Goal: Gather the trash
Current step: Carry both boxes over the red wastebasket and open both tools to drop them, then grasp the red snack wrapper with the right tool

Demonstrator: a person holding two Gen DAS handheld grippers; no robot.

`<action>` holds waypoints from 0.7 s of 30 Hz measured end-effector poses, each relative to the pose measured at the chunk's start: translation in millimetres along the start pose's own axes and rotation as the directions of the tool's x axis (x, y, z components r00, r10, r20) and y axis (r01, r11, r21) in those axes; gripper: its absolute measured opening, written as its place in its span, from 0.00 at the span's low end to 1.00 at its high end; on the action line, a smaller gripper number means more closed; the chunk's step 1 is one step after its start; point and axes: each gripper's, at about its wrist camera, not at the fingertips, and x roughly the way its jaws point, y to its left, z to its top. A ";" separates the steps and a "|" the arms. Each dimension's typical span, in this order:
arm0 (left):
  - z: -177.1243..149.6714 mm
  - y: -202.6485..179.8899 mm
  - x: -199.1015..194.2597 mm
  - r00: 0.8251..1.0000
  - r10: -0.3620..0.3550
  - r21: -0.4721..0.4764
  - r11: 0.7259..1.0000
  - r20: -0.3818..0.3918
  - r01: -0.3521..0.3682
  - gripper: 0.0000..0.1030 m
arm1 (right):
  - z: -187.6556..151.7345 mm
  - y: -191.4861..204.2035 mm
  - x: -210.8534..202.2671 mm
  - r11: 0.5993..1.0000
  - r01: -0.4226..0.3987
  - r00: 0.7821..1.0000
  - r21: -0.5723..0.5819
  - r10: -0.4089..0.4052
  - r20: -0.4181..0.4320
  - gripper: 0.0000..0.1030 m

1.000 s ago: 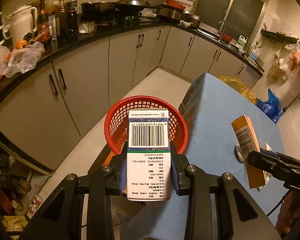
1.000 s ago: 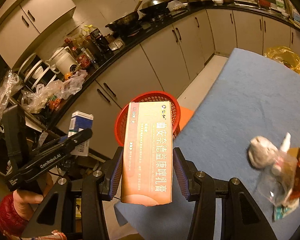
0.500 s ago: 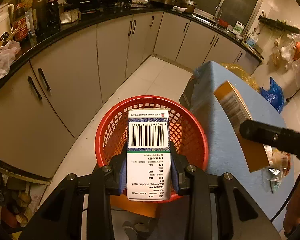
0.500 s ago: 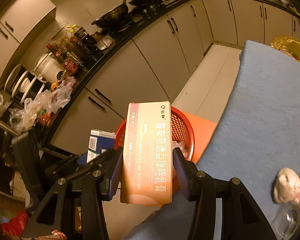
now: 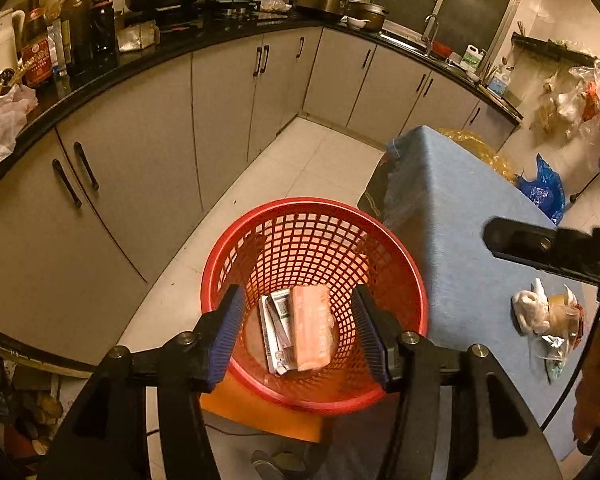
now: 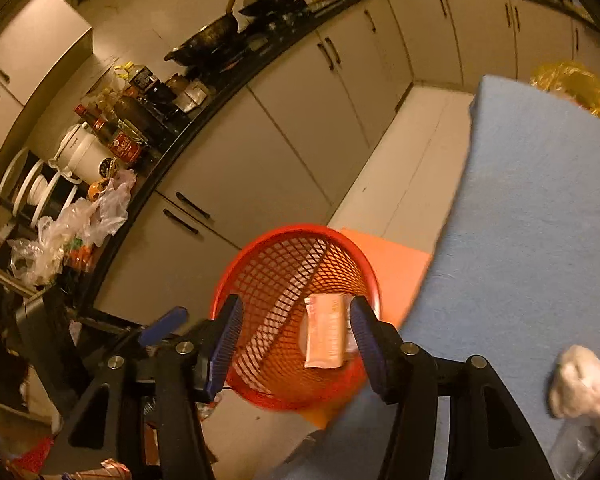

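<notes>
Two cartons lie in one red mesh basket point(image 5: 314, 240): an orange carton point(image 5: 311, 328) over a white barcoded carton point(image 5: 278, 332). Both tongs, left point(image 5: 298, 336) and right point(image 6: 296, 340), have just been opening and stand empty above the basket. Crumpled wrappers point(image 5: 548, 316) remain on the blue-clothed worktop point(image 5: 452, 208), in a kitchen with grey cabinets point(image 5: 220, 92).

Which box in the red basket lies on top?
The orange box: in the basket it lies partly over the white barcode box, which shows only along its left side.
</notes>
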 end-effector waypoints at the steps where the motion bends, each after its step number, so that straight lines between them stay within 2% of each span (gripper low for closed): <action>1: -2.4 -2.8 -2.6 1.000 -0.004 0.001 1.000 0.002 0.004 0.52 | -9.4 -4.4 -7.4 1.000 0.001 1.000 0.008 -0.001 -0.002 0.59; 5: -14.4 -26.8 -8.5 0.999 -0.043 0.023 0.999 -0.010 0.043 0.52 | -42.8 -22.4 -28.2 0.999 0.025 1.000 0.042 -0.025 -0.005 0.59; 8: -23.7 -57.5 -8.5 0.997 -0.072 0.085 0.994 -0.036 0.074 0.52 | -69.4 -44.8 -47.6 0.995 0.052 0.999 0.088 -0.052 -0.005 0.59; 12: -34.2 -96.8 -7.7 0.992 -0.106 0.149 0.982 -0.073 0.116 0.52 | -96.5 -78.8 -89.3 0.985 0.119 0.991 0.122 -0.125 0.044 0.59; 15: -43.8 -129.6 -10.4 0.987 -0.130 0.209 0.967 -0.094 0.147 0.53 | -113.0 -112.9 -132.7 0.966 0.184 0.974 0.181 -0.204 0.100 0.59; 18: -51.1 -152.2 -14.2 0.984 -0.144 0.247 0.955 -0.103 0.166 0.53 | -126.2 -150.0 -174.4 0.939 0.235 0.946 0.251 -0.281 0.165 0.59; 21: -57.2 -171.7 -18.2 0.982 -0.150 0.277 0.945 -0.112 0.176 0.53 | -129.3 -175.3 -195.6 0.913 0.319 0.916 0.253 -0.366 0.164 0.59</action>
